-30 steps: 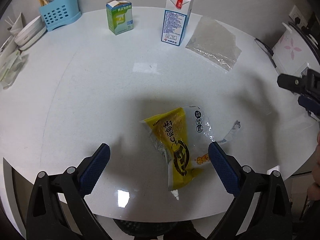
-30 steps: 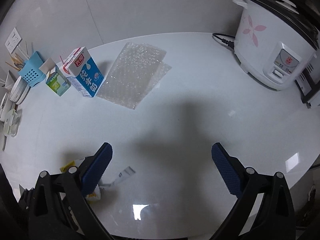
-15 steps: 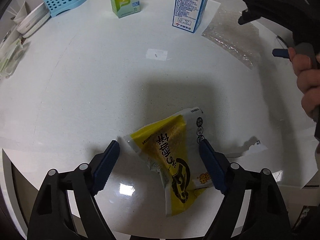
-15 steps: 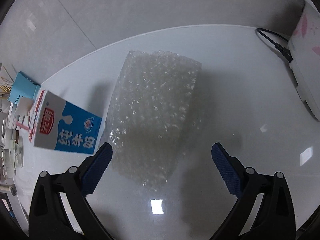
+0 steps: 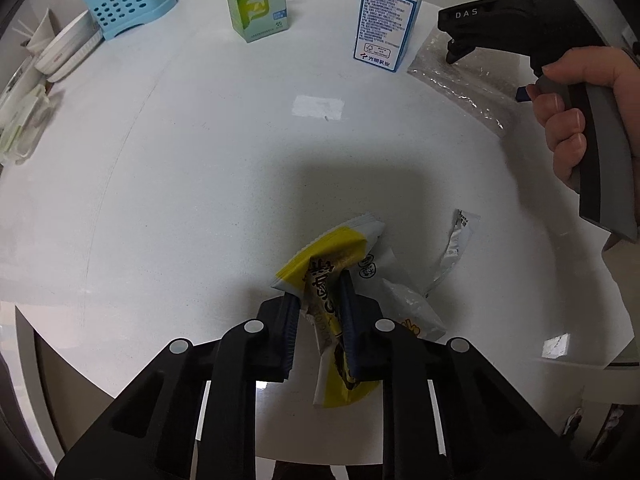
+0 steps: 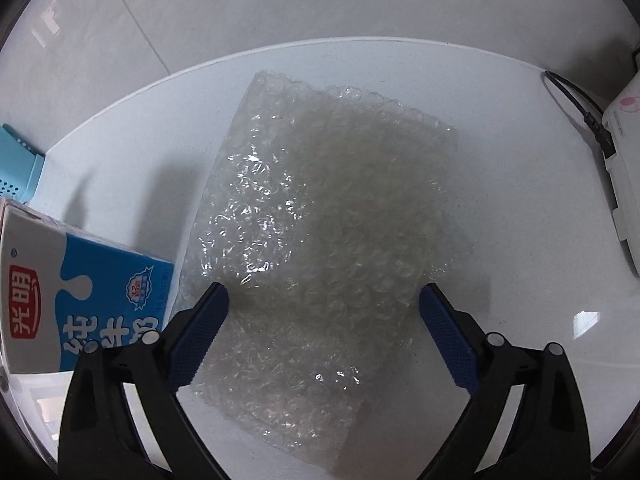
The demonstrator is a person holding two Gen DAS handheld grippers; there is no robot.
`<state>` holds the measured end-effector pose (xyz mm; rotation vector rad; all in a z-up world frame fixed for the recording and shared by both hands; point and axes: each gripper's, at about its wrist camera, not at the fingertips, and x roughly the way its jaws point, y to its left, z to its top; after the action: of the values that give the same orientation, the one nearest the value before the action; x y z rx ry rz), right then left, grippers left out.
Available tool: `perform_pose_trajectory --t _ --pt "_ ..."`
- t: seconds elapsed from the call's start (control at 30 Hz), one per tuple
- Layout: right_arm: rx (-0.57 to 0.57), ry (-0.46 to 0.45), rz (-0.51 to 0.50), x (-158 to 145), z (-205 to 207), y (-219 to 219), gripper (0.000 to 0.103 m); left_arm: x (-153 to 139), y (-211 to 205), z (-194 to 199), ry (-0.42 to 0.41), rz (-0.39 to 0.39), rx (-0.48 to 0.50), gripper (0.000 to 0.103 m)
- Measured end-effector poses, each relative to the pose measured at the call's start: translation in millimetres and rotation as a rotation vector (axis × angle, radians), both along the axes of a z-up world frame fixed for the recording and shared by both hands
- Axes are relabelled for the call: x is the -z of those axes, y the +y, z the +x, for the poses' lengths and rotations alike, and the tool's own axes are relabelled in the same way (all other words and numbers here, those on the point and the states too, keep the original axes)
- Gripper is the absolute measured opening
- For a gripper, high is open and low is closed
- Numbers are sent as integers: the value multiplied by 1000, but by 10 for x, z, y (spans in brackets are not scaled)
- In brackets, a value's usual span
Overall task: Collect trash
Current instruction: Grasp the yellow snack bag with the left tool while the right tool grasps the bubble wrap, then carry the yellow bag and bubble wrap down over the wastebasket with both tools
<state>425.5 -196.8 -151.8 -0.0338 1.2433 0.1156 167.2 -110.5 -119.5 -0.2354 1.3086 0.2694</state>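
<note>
Closed since 1 s ago: left hand-held gripper point(image 5: 320, 312) now pinching yellow snack wrapper point(image 5: 340, 256) at near worktop point(image 5: 180, 160) edge. Right hand-held gripper point(image 6: 322, 324) moved fwd, spread wide over bubble wrap point(image 6: 320, 220), far right by milk carton point(image 6: 80, 288).

Glossy white table point(image 5: 200, 160); crinkly plastic wrapper point(image 5: 340, 248); clear bubble wrap point(image 6: 320, 220).

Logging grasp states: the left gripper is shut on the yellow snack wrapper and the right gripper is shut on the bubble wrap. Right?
Only half right. The right gripper is open, its fingers spread either side of the bubble wrap, as the right wrist view shows. The left gripper is indeed shut on the yellow snack wrapper.
</note>
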Motion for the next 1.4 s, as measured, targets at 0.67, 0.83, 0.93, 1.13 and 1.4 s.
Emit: perform_pose_trajectory --t 0.67,0.83,0.93,1.13,1.4 --pt "-80 32 146 -173 -13 -188 11 -337 248 -221 -107 17 -6 18" --pt "-60 -10 182 -308 -234 -377 11 -454 222 -258 -168 -2 35 18" --pt "-70 -38 176 -414 -443 -438 11 -456 265 -273 -176 -9 60 17" --pt "-62 -80 187 -552 -902 -554 11 -446 301 -279 -201 -29 93 17" --pt "-66 -123 211 -713 -1643 -739 11 -584 321 -507 -234 -17 143 17"
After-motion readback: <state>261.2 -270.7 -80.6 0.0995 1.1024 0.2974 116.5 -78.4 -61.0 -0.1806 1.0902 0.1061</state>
